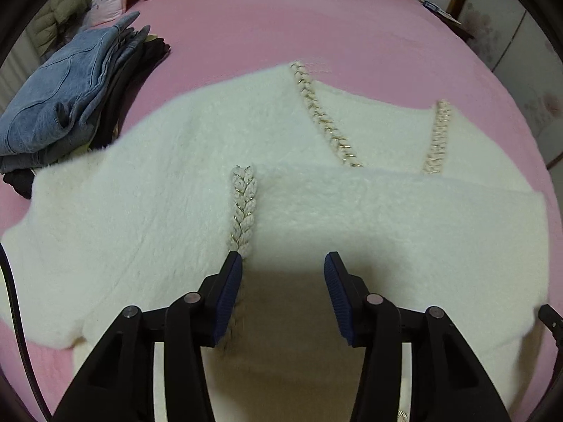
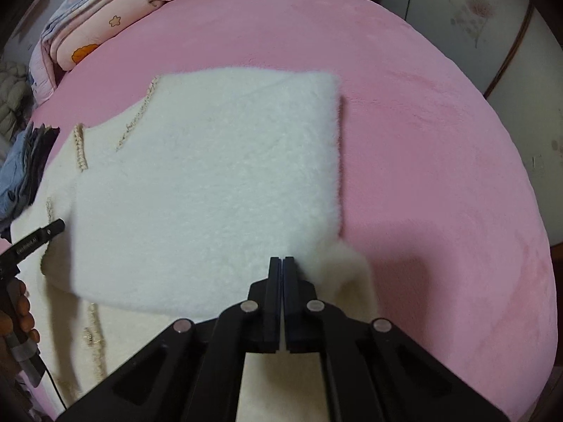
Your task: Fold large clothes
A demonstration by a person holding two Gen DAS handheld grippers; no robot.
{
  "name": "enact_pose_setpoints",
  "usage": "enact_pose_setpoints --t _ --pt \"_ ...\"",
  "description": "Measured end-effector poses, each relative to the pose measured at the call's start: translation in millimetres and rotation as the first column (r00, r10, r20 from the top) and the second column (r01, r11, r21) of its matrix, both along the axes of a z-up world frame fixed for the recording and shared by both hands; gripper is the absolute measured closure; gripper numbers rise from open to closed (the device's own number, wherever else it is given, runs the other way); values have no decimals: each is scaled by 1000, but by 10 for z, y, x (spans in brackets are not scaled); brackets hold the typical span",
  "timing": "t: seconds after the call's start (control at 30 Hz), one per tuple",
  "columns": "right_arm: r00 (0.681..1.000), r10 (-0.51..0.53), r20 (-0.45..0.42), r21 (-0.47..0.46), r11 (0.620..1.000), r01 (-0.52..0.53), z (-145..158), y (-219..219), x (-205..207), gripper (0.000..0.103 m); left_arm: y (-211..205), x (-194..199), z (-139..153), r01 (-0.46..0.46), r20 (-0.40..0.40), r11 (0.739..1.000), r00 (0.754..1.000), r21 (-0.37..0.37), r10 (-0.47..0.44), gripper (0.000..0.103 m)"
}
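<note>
A fluffy white cardigan with braided gold-thread trim lies on the pink bed. Its right side is folded over the body as a flat panel. My left gripper is open and empty, low over the cardigan's front, its left finger beside the braided trim. My right gripper is shut on the near edge of the folded white panel, with a fluffy bunch of cloth just to its right. The left gripper's tip also shows at the left of the right wrist view.
A stack of folded jeans and dark clothes sits on the bed's left. Pink patterned quilts and pillows lie at the far end. The pink bedsheet spreads right of the cardigan. White cabinet doors stand beyond the bed.
</note>
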State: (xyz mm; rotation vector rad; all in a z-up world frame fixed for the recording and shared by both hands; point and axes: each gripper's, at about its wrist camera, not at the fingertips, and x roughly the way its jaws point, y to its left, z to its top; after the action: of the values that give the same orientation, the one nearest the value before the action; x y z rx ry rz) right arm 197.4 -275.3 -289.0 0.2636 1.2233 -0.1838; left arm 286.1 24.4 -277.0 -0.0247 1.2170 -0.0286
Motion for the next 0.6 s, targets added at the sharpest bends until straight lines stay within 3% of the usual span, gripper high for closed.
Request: enact_pose_setpoints --t 0.23,0.43,0.6 --pt "998 -2 66 72 997 -3 705 346 -363 100 82 -436 940 34 73 995 997 -94 -28 27" --pt "991 2 135 87 996 -14 1497 691 -624 100 122 -921 1744 83 129 987 989 -137 -65 23" --pt "982 -2 188 107 994 -19 2004 831 -788 100 230 -1092 2137 64 156 980 987 -190 -34 20"
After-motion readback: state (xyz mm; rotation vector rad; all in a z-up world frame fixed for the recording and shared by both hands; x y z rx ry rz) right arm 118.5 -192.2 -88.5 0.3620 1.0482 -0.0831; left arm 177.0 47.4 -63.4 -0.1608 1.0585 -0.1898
